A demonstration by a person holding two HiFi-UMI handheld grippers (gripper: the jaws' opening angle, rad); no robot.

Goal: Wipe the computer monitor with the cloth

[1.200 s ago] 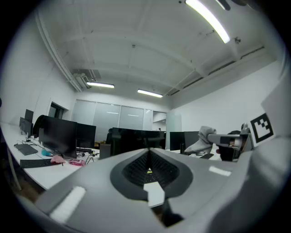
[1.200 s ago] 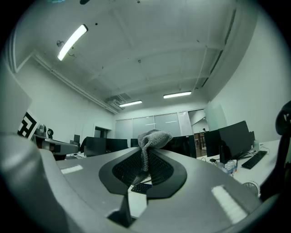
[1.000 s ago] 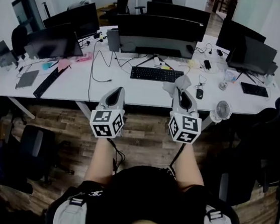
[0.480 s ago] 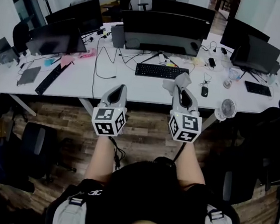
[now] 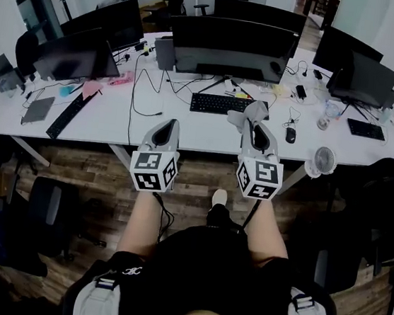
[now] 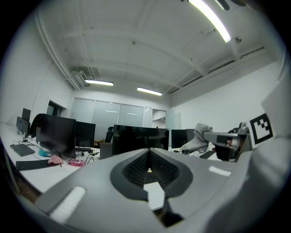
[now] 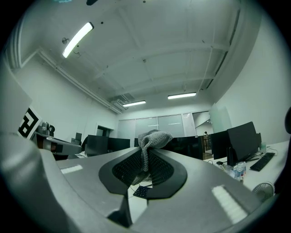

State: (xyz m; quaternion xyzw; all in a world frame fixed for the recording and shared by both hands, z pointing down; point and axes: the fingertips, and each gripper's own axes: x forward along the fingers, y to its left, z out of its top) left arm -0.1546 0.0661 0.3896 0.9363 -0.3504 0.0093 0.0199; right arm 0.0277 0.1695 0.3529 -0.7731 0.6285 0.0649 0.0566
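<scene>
The wide curved monitor (image 5: 232, 47) stands at the middle of the white desk (image 5: 109, 117), with a black keyboard (image 5: 221, 104) in front of it. My right gripper (image 5: 256, 125) hovers over the desk's front edge, shut on a grey knitted cloth (image 5: 249, 113). In the right gripper view the cloth (image 7: 152, 138) bunches up out of the closed jaws of the right gripper (image 7: 146, 157), dark screens behind it. My left gripper (image 5: 166, 126) hangs level with it to the left, shut and holding nothing. The left gripper (image 6: 149, 152) points at the monitor (image 6: 136, 140).
More monitors (image 5: 77, 56) ring the desk. A small white fan (image 5: 323, 160), a mouse (image 5: 290, 135) and a clear bottle (image 5: 325, 113) sit at the right. A speaker (image 5: 163, 53) and loose cables lie left of the monitor. Office chairs (image 5: 48, 206) stand on the wood floor.
The desk has slid nearer and lower in the head view, and a shoe now shows below the grippers. Both grippers keep their pose; the cloth stays held.
</scene>
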